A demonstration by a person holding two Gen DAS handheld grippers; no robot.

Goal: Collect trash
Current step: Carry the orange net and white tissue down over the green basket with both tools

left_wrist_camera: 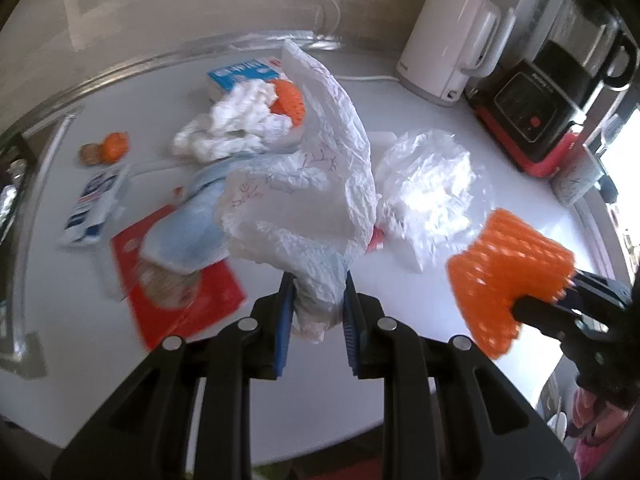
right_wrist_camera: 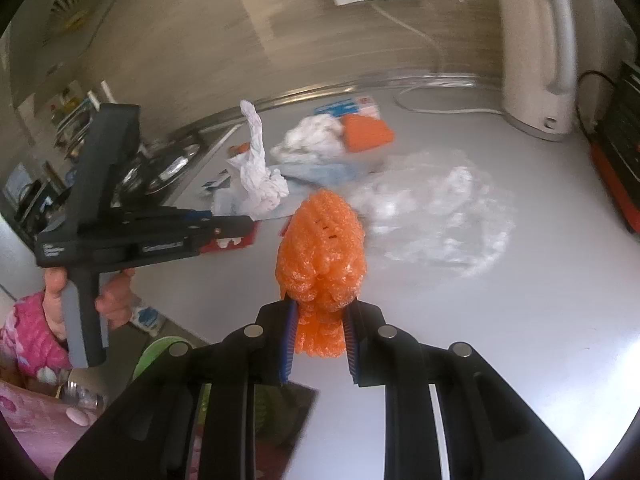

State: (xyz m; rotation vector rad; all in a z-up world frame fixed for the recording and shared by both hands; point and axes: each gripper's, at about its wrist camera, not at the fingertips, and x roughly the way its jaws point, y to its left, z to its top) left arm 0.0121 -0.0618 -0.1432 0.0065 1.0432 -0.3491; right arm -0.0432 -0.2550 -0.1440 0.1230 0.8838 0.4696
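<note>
My left gripper point(left_wrist_camera: 318, 304) is shut on a crumpled white paper wrapper point(left_wrist_camera: 316, 184) and holds it above the white counter point(left_wrist_camera: 320, 392); the wrapper also shows in the right wrist view point(right_wrist_camera: 258, 168). My right gripper point(right_wrist_camera: 320, 332) is shut on an orange foam net point(right_wrist_camera: 320, 248), held above the counter; the net shows at the right in the left wrist view point(left_wrist_camera: 504, 276). On the counter lie a crumpled clear plastic bag point(left_wrist_camera: 428, 196), white tissue point(left_wrist_camera: 236, 124), another orange foam net point(left_wrist_camera: 286, 100), a blue cloth-like piece point(left_wrist_camera: 188, 232) and a red package point(left_wrist_camera: 176, 280).
A white kettle point(left_wrist_camera: 448, 40) and a black-and-red blender point(left_wrist_camera: 552, 92) stand at the back right. A blue-white carton point(left_wrist_camera: 240, 70) lies at the back, a small packet point(left_wrist_camera: 92, 208) and orange scraps point(left_wrist_camera: 114, 146) at the left. A sink point(right_wrist_camera: 168, 168) is left of the counter.
</note>
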